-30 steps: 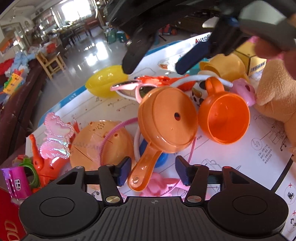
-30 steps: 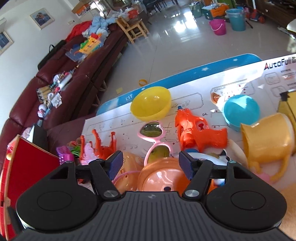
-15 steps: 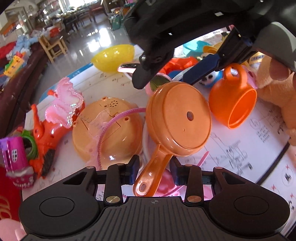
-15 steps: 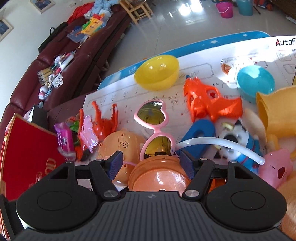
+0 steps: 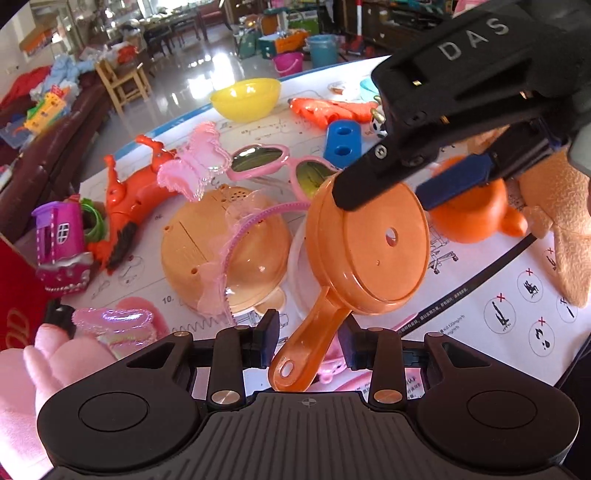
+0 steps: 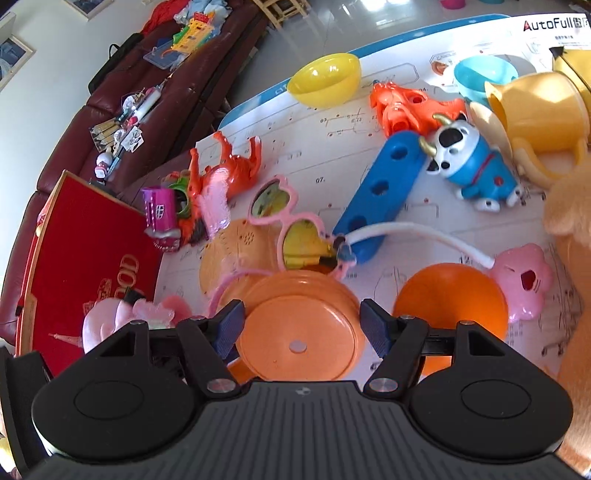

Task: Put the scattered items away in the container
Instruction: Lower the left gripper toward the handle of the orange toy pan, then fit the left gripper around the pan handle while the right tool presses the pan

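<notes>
Gripping the orange toy pan's (image 5: 369,240) handle, left hand-held gripper (image 5: 308,341) — right (image 6: 301,326) opening, hiding its rim.

Background of the scene: a glossy tiled floor (image 5: 192,79) reflecting strong daylight, with a small wooden chair (image 5: 123,83), a dining table with chairs (image 5: 177,26) farther back, and pink (image 5: 288,62) and blue (image 5: 322,50) buckets standing on it. Along one side runs a dark red leather sofa (image 6: 147,122) strewn with clothes and small clutter, set against a white wall (image 6: 48,48) bearing framed pictures (image 6: 13,59). The far end of the room, in the left wrist view, is bright and crowded with furniture too small to identify.
</notes>
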A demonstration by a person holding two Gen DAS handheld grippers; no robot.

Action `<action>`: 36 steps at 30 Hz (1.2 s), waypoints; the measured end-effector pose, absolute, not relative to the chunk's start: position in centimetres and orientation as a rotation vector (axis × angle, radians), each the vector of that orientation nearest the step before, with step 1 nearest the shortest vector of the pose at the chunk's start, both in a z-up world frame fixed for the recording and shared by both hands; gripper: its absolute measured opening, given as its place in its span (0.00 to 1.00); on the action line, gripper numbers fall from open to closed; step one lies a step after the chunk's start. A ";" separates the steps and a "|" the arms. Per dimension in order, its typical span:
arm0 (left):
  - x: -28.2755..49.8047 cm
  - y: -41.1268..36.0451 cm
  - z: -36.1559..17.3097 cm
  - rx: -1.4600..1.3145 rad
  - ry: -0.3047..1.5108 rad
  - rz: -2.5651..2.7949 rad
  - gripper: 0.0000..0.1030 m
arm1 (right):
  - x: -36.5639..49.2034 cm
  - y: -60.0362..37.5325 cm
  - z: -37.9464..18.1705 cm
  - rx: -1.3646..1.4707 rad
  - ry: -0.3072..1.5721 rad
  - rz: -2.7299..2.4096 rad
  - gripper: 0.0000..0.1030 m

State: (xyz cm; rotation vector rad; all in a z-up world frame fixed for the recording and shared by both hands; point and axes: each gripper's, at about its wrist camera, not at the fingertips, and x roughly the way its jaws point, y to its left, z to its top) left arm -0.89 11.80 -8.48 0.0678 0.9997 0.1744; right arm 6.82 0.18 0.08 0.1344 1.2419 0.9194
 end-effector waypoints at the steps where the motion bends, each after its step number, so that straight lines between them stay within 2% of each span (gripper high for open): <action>1: -1.0 11.5 -8.4 0.077 0.993 0.177 0.35 | 6.4 -0.1 0.2 0.139 1.241 0.922 0.73; 2: -1.2 11.3 -8.2 0.075 0.984 0.172 0.35 | 6.2 -0.3 0.2 0.143 1.243 0.925 0.73; 3: -1.2 11.2 -8.0 0.065 0.980 0.166 0.45 | 5.9 -0.5 0.2 0.151 1.257 0.933 0.74; 4: -1.4 11.1 -7.8 0.058 0.975 0.161 0.48 | 5.7 -0.6 0.1 0.154 1.263 0.927 0.75; 10: -1.9 9.8 -7.2 0.094 0.935 0.122 0.51 | 5.0 -2.2 -1.6 0.162 1.316 0.886 0.74; 17: -1.5 9.6 -8.4 0.083 0.980 0.112 0.52 | 4.4 -5.0 -3.5 0.211 1.363 0.822 0.74; 26: -1.0 9.7 -7.7 0.117 0.973 0.122 0.60 | 5.1 -5.9 -3.7 0.256 1.367 0.798 0.74; 28: -0.8 9.9 -7.5 0.141 0.966 0.125 0.67 | 5.4 -5.9 -3.3 0.268 1.354 0.811 0.74; 30: -0.5 9.8 -7.4 0.197 0.956 0.127 0.70 | 5.7 -5.7 -3.0 0.276 1.345 0.819 0.75; 36: 0.7 8.8 -8.0 0.309 0.974 0.009 0.72 | 6.1 -5.2 -3.4 0.286 1.361 0.816 0.75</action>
